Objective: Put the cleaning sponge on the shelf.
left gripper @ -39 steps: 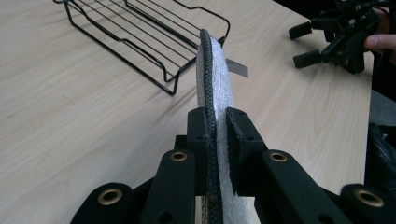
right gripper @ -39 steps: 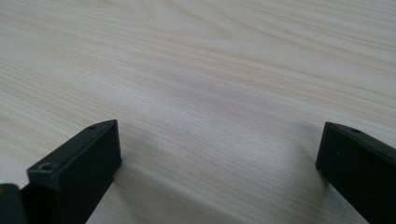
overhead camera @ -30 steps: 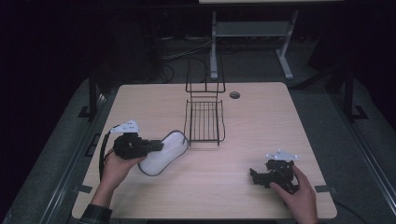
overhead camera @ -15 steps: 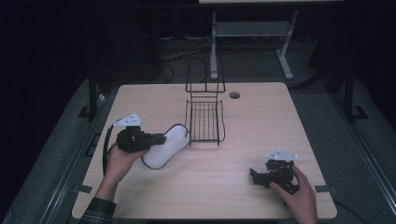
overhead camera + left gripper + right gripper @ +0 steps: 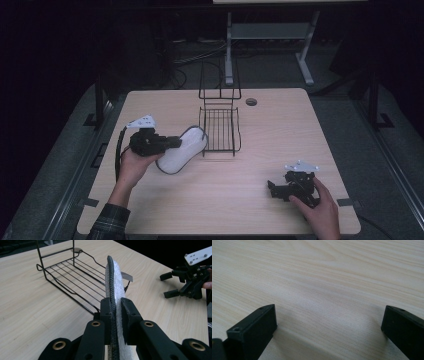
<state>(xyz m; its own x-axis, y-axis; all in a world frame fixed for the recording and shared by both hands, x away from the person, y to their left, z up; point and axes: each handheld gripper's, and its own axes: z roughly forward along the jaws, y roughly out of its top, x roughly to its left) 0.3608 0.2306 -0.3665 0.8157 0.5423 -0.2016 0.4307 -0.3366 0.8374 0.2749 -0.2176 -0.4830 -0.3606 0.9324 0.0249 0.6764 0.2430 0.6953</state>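
Fingers of the left gripper (image 5: pixel 115 312) pinch the white insole (image 5: pixel 116 277) edge-up beside the wire rack (image 5: pixel 72 275); right gripper (image 5: pixel 329 327) fingers apart.

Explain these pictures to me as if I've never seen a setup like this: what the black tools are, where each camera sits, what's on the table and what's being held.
A person sits at a wooden table and holds a hand tool in each hand; each tool has two black jaws that pinch things. There is no robot arm.

The high view looks down from above the person's side, with the forearms entering at the bottom. The other two pictures come from small cameras riding on the tools, looking along their jaws.

On the table stands a black wire rack, with a small round hole in the tabletop beyond it.

The left gripper is clamped on the dark-trimmed edge of a flat white pad, possibly an insole or a sleep mask, holding it beside the rack.

The right gripper sits low near the table's front, jaws wide apart, holding nothing.
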